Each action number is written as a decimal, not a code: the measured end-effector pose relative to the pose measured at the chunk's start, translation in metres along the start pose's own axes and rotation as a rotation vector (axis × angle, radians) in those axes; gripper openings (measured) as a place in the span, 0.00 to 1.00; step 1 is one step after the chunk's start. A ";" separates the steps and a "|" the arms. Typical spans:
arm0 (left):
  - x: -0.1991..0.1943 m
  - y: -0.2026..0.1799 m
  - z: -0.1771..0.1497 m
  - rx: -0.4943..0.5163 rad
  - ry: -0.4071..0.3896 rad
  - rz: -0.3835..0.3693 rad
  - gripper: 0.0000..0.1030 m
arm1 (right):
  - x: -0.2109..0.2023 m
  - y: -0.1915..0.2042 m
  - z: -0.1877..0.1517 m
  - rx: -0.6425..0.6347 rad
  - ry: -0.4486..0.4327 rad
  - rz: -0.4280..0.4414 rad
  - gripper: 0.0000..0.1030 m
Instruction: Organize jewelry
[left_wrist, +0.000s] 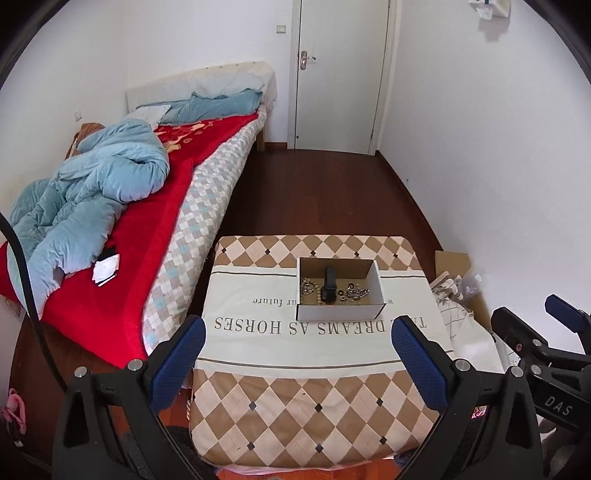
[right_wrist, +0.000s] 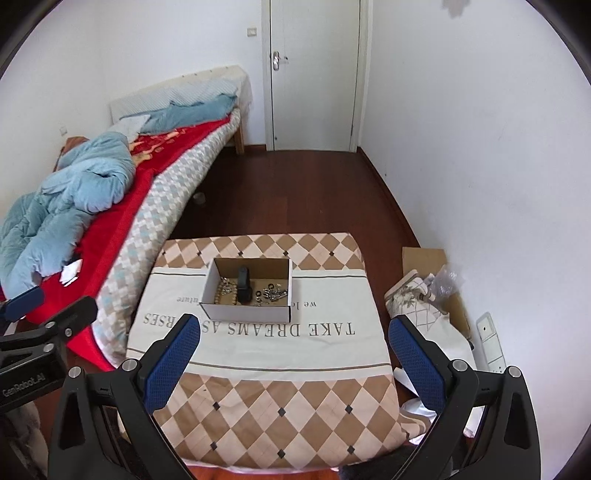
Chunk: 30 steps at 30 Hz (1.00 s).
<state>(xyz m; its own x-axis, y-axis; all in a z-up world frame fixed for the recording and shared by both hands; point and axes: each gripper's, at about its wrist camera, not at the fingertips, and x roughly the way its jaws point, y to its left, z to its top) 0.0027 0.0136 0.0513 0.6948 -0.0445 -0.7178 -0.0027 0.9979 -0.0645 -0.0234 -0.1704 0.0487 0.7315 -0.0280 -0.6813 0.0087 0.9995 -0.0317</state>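
A bedroom with a dark wood floor (left_wrist: 314, 192) holds a bench (left_wrist: 321, 369) draped in a diamond-patterned cloth. On it sits a white cardboard box (left_wrist: 338, 312) containing a beaded bracelet (left_wrist: 309, 287), a black band (left_wrist: 328, 284) and silver chains (left_wrist: 354, 290). Left tongs (left_wrist: 298, 363) and right tongs (right_wrist: 293, 360) both hang apart, empty, near the bench's front edge.

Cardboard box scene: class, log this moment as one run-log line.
left gripper open, empty | right gripper open, empty | cardboard box on table: beads, black band, chain | nothing grasped
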 end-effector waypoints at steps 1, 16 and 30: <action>-0.006 -0.001 -0.001 0.000 -0.005 -0.006 1.00 | -0.009 -0.001 -0.001 0.004 -0.012 0.003 1.00; -0.044 -0.003 -0.001 -0.024 -0.038 -0.003 1.00 | -0.061 -0.003 -0.004 -0.013 -0.064 -0.013 1.00; 0.015 -0.006 0.031 -0.015 -0.015 0.081 1.00 | 0.014 -0.006 0.030 -0.020 -0.009 -0.057 1.00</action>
<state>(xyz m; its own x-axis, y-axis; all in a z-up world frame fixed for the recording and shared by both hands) 0.0352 0.0081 0.0624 0.7029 0.0372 -0.7103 -0.0703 0.9974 -0.0173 0.0077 -0.1766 0.0612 0.7365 -0.0846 -0.6712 0.0372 0.9957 -0.0848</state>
